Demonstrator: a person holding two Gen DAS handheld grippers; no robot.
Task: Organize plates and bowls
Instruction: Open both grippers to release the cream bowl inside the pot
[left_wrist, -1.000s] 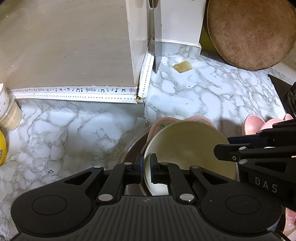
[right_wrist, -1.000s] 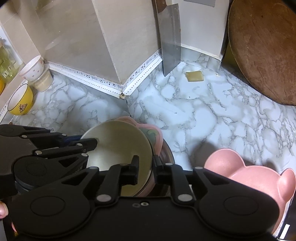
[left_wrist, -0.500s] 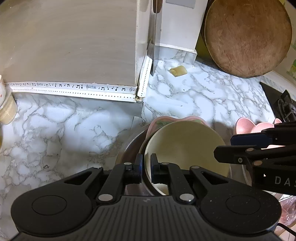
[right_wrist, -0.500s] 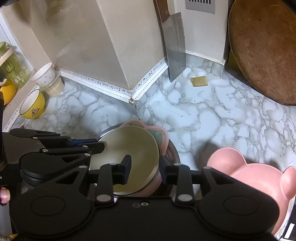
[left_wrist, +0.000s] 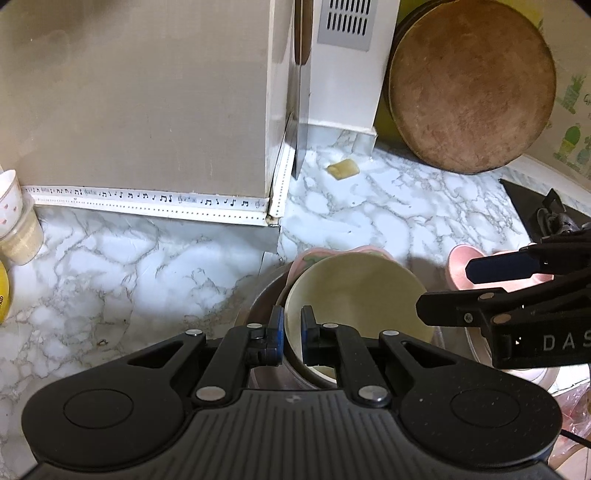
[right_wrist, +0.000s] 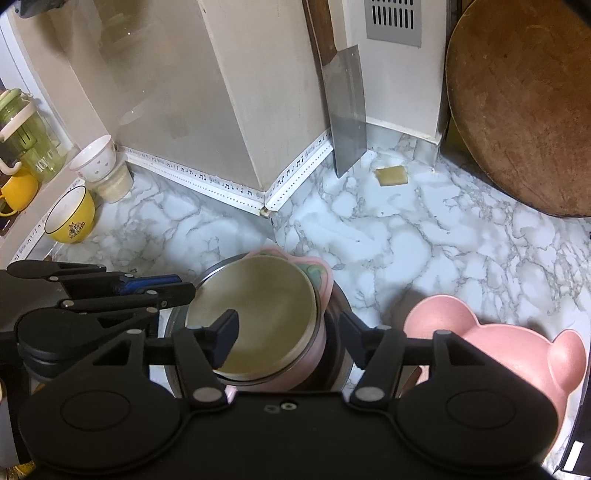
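marbled tabletop (right_wrist: 424, 236) runs back to a beige cabinet corner, with a cleaver (right_wrist: 347, 122) and a round wooden board (right_wrist: 524, 107) leaning at the far side. near the front edge sits a nested stack: a cream bowl (left_wrist: 354, 299) inside a pink dish (right_wrist: 314, 273), both inside a steel bowl (left_wrist: 258, 299). a pink bear-eared bowl (right_wrist: 491, 343) stands just right of the stack.

left tongs (left_wrist: 291, 325) are pinched together on the near-left rim of the cream bowl, one finger inside and one outside. right tongs (right_wrist: 288, 328) are spread wide apart, holding nothing, straddling the stack's near-right side.

the step in hand looks like lifting the cream bowl out of the stack. to do it well, draw it straight up so the pink dish beneath does not come along; the spread right tongs could steady the steel bowl's rim. a one-sided rim grip may let the bowl tip, so keep it level.
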